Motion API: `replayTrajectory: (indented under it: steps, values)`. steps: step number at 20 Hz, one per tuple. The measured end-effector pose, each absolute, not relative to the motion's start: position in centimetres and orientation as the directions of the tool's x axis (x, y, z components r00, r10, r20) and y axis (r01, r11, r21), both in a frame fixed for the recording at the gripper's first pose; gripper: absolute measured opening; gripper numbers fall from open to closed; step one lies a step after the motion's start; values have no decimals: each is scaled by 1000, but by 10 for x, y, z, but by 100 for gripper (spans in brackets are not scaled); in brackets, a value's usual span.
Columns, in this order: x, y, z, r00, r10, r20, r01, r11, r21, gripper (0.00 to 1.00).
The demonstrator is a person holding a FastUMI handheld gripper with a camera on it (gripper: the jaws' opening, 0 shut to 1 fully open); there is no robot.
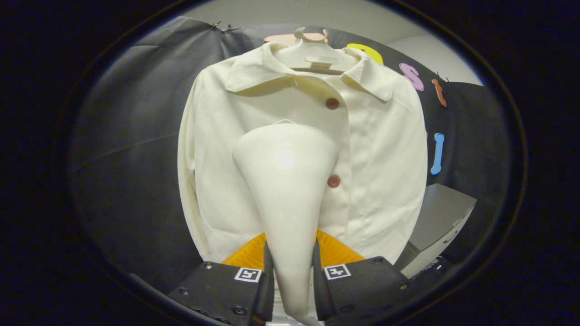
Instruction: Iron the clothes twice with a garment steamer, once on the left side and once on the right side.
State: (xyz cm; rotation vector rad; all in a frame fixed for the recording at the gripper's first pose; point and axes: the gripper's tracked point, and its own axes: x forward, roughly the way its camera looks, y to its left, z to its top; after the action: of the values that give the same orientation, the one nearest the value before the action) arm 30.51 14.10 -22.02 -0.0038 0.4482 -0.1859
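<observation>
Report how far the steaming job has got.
Done: the gripper has its jaws shut on the garment steamer, picked up. In hand: its head is raised against the shirt on the hanger, just beside the buttons. Left: one frame cannot show which side passes are finished.

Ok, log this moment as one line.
gripper: shut on steamer | steamer head: against shirt front, beside buttons | shirt: on hanger

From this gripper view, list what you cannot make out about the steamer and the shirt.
- Steamer head, held between the tongs: its steam face points away, so contact with the shirt is unclear.
- Shirt placket beside the two buttons: partly covered by the steamer.
- Shirt hem: hidden behind the tongs.
- Hanger: hook top cut off.
</observation>
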Motion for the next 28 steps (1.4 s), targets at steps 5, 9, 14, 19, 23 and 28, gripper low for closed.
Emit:
replayTrajectory:
  steps: [5,9,14,19,23,28]
  values:
    - [297,147,-249,868,-167,-467,149,986,-75,36]
    - [283,146,-281,826,-174,-535,178,983,-45,36]
    - [258,139,-328,766,-181,-617,179,982,-66,36]
    - [239,144,-367,721,-177,-670,146,984,-102,36]
    - [215,141,-402,643,-185,-744,194,978,-75,36]
    - [184,136,-438,562,-184,-807,203,976,-81,37]
